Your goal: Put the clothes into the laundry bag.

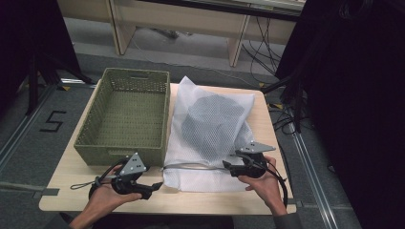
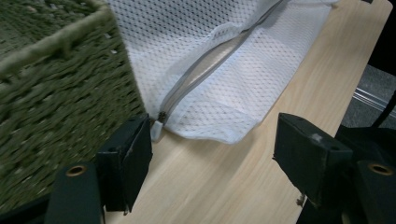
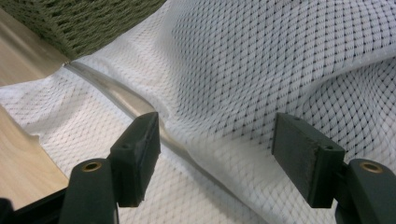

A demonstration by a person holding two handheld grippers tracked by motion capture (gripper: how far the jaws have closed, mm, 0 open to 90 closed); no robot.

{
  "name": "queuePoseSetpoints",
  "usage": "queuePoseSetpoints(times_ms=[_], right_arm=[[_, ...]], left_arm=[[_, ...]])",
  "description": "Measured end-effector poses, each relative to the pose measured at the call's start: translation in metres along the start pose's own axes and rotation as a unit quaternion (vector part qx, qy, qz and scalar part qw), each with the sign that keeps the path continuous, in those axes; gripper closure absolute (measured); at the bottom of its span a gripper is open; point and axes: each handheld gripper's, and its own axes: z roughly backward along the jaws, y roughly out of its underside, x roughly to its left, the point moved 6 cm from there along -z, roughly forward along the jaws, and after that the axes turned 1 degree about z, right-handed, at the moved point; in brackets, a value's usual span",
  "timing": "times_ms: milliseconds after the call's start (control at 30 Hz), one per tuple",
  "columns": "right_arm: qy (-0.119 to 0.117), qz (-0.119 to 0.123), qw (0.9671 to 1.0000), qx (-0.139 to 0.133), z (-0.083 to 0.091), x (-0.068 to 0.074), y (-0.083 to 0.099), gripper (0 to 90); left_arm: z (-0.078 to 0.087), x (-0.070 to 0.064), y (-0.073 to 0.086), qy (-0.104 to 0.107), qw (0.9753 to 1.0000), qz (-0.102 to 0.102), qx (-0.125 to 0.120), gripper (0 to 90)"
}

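Note:
A white mesh laundry bag (image 1: 210,138) lies on the wooden table (image 1: 71,167) with a dark garment (image 1: 212,119) inside it. Its grey zipper (image 1: 191,166) runs along the near edge; the zipper (image 2: 196,77) ends in a small pull (image 2: 160,123) at the left. My left gripper (image 1: 154,187) is open, just left of the bag's near corner, its jaws wide over bare wood with the pull by the left jaw. My right gripper (image 1: 230,168) is open over the bag's near right part, jaws spread above mesh (image 3: 261,84) and the zipper (image 3: 116,95).
A green woven basket (image 1: 125,117), with nothing in it, stands on the left half of the table, touching the bag's left side. The table's front edge lies just under both hands. Cables and dark stands are on the floor at right.

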Motion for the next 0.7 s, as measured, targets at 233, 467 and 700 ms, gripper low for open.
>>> queuePoseSetpoints(times_ms=[233, 467, 700], right_arm=[[-0.001, -0.012, 0.9999, 0.005, 0.004, 0.007, 0.009, 32.5], [-0.006, -0.017, 0.9998, 0.008, 0.01, 0.017, 0.021, 32.1], [-0.001, -0.009, 0.9996, 0.028, 0.015, 0.028, 0.038, 31.5]], left_arm=[[0.009, 0.01, 0.006, -0.017, 0.9996, 0.02, -0.011, 25.8], [0.021, 0.018, 0.015, -0.032, 0.9991, 0.024, -0.015, 24.6], [0.02, 0.019, 0.022, -0.031, 0.9991, 0.022, -0.021, 18.8]])
